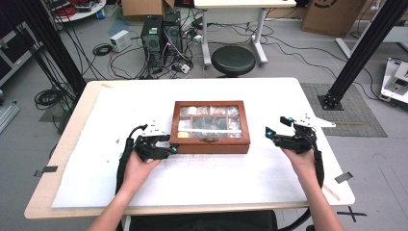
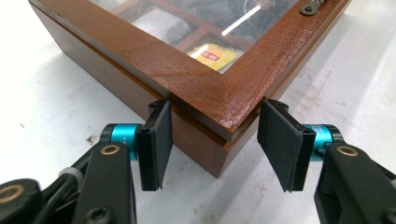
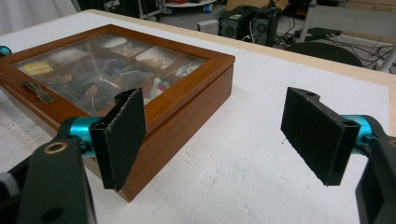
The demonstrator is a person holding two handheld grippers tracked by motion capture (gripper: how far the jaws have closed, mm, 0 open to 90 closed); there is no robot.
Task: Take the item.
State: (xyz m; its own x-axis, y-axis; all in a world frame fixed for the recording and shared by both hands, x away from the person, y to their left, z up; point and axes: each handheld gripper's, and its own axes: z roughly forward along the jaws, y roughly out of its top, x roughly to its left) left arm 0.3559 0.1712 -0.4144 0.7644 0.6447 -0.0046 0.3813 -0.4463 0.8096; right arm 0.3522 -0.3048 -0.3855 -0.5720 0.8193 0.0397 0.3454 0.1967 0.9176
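A brown wooden box (image 1: 210, 127) with a glass lid lies shut in the middle of the table, small items showing in its compartments. A brass clasp (image 3: 37, 91) sits on the lid's front edge. My left gripper (image 1: 169, 144) is open at the box's front left corner. In the left gripper view the corner of the box (image 2: 219, 93) pokes between the two pads of the left gripper (image 2: 215, 114), close to both. My right gripper (image 1: 278, 126) is open to the right of the box, apart from it. The box's right end (image 3: 187, 93) lies left of the right gripper's (image 3: 222, 130) empty gap.
A white sheet (image 1: 192, 178) covers most of the wooden table (image 1: 72, 144). Beyond the far edge stand a black stool (image 1: 233, 60), two computer towers (image 1: 161, 36) and loose cables. Black frame posts (image 1: 358, 53) rise at both sides.
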